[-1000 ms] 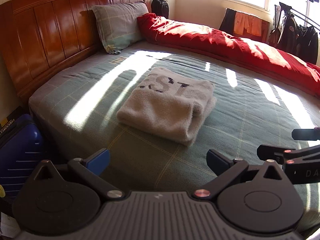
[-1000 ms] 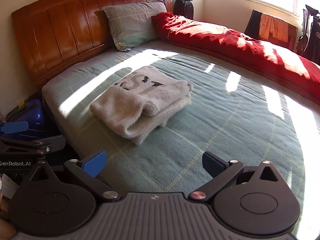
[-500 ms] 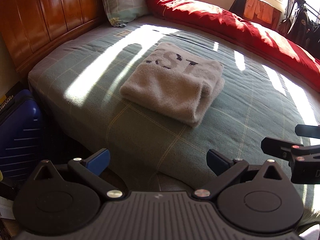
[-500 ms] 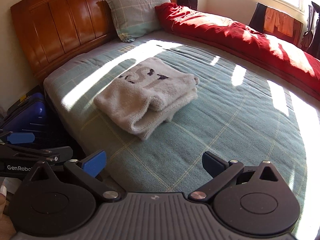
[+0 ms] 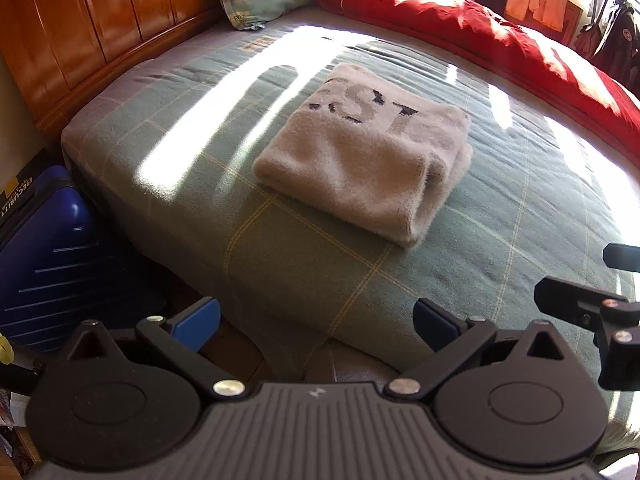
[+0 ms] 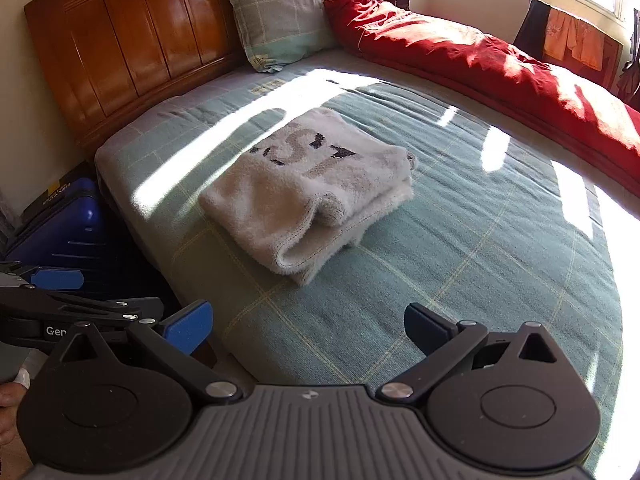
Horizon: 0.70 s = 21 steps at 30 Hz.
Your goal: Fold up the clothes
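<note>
— Pulling back from the bed (image 5: 304,280), both of them?
— Yes; left gripper (image 5: 316,320) and right gripper (image 6: 308,322) spread wide, empty. Folded sweater (image 6: 304,188) lies mid-bed, well apart; folding looks finished

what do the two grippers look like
Both match: the left gripper and right gripper have black link arms with silver pivot pins, round black hubs and a ribbed grey body. Finger pads are blue. White lettering starting "Gen" marks the left gripper's side in the right view.

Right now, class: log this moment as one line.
left hand-held gripper: open, empty | right hand-held gripper: open, empty | grey garment: folded on bed
</note>
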Available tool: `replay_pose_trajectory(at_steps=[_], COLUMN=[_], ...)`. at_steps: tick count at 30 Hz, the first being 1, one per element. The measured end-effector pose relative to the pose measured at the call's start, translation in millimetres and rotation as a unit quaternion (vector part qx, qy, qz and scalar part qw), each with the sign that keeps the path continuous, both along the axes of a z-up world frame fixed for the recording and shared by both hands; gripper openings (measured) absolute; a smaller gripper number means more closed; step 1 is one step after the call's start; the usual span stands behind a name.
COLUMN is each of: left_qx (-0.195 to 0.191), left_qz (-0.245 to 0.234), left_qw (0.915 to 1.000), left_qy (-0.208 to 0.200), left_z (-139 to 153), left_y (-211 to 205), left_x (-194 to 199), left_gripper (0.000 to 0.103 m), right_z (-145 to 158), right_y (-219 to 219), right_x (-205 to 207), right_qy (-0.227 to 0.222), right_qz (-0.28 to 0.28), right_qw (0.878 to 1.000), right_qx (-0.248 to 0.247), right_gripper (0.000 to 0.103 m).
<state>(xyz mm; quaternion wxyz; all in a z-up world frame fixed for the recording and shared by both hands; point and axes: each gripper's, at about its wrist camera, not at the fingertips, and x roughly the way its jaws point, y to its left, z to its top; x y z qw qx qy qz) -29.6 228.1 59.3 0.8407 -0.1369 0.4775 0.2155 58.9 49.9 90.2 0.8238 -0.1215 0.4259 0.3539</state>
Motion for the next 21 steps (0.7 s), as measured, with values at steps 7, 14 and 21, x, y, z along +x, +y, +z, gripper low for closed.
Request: replay_pose_trajectory(at_steps=[7,14,21], left_qx=[-0.004,0.000,0.006], left_qz=[-0.009,-0.017,-0.020], left_qw=[0.9999,0.9998,0.9997], left_qy=[0.011,0.013,0.013], left_z=[-3.2,-2.7,-1.0], left_y=[-0.5,-2.8,-3.1], left_x=[5.6,9.9,14.0], left_gripper=[0.102,0.102,0.102], right_z=[-11.9,-16.5,-24.6], right_y=[5.0,3.9,5.5], right_x=[5.5,10.6,19.7], right_qy=[0.017,0.030,0.035], right_qz=[-0.004,-0.005,-0.013], right_qw=[1.000,0.999,0.999], right_qx=[-0.019,-0.019,-0.029], right_gripper=[0.103,0.103,0.103])
